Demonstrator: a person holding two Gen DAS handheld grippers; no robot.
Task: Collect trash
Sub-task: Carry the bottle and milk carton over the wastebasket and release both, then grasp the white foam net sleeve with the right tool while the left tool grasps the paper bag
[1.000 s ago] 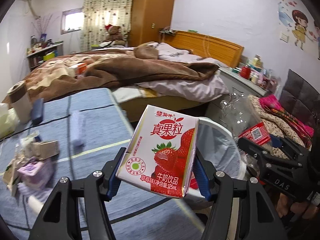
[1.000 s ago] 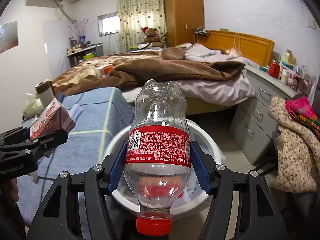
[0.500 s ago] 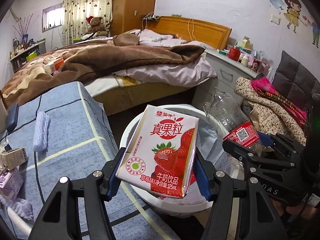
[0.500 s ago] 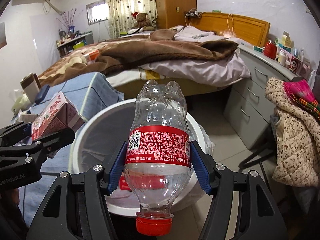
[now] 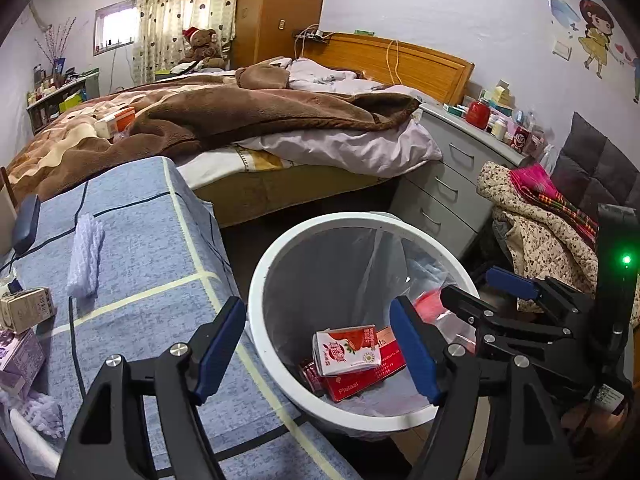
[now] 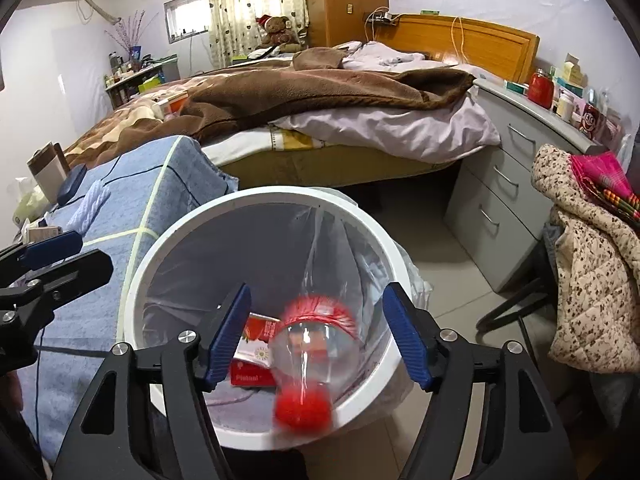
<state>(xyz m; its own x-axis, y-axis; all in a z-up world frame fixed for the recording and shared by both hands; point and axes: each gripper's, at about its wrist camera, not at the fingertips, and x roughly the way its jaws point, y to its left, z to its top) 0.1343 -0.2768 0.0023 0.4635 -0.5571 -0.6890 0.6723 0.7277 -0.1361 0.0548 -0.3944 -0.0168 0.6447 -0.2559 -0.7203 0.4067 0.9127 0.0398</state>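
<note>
The bench (image 5: 132, 248) (draped in a blue checked cloth) is seen to carry further litter, small cartons (image 5: 24, 312) among it, near its left edge. The white bin (image 6: 256, 204), lined with a clear bag, stands just beside the bench, below both tools. The plastic bottle (image 6: 312, 352) is caught blurred, mid-fall, inside the bin's rim. The strawberry milk carton (image 5: 346, 350) lies at the bottom on a red box (image 5: 360, 380). The left gripper (image 5: 318, 348) and the right gripper (image 6: 316, 336) are both spread wide, nothing held. It is judged that the jaws are best kept apart and lifted straight up, clear of the liner, before the bench is revisited.
</note>
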